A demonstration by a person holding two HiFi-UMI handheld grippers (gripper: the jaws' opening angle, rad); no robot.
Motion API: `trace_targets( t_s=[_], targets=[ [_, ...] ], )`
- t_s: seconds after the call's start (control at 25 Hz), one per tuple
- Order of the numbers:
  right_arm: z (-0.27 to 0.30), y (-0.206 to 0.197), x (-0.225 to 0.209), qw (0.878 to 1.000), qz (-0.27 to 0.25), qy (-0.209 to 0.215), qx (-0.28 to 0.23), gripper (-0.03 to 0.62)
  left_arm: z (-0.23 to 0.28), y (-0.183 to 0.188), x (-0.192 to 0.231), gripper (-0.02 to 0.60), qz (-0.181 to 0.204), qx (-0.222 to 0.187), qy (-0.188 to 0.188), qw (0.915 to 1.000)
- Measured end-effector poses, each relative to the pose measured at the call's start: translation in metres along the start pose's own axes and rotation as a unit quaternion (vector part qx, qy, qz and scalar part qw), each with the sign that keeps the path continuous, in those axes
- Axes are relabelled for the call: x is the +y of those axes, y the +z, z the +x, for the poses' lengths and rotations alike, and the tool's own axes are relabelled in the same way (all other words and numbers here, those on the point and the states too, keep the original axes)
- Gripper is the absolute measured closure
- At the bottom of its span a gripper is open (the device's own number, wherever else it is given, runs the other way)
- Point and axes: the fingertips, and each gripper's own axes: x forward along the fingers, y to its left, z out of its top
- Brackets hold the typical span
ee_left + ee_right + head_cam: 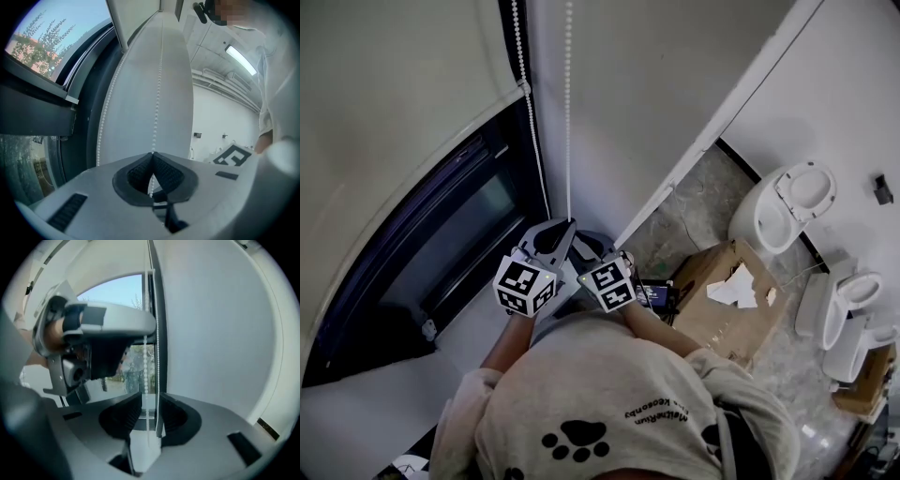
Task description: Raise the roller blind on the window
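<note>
The pale roller blind [394, 84] covers the upper part of the dark-framed window [450, 244]. Its white bead chain [568, 112] hangs in two strands beside the frame. In the head view both grippers sit close together at the chain's lower end. My left gripper [152, 153] is shut on one strand of the bead chain [158, 93], which runs up from its pads; the second strand [105, 117] hangs free to the left. My right gripper [149, 401] is open, just below the left gripper [103, 329], with a chain strand [146, 376] hanging between its pads without being pressed.
A white wall [637, 84] stands right of the chain. On the floor to the right lie an open cardboard box [727, 300] and white toilets [787, 202]. The window sill [366, 403] runs below the grippers on the left.
</note>
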Motion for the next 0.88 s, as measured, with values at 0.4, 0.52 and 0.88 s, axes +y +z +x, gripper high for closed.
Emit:
trace_targets(
  t_s=[0.4, 0.52, 0.88],
  targets=[
    [-0.063, 0.093, -0.004, 0.995, -0.021, -0.036, -0.092, 0.488, -0.004, 0.001, 0.012, 0.574, -0.001, -0.013, 0.006, 0.9999],
    [-0.075, 0.132, -0.004, 0.991, -0.002, -0.027, -0.132, 0.491, -0.005, 0.001, 0.012, 0.574, 0.0, -0.014, 0.003, 0.9999],
    [-0.088, 0.227, 0.005, 0.981, -0.003, 0.0, -0.192, 0.505, -0.007, 0.0, 0.01, 0.574, 0.001, -0.013, -0.003, 0.9999]
  ],
)
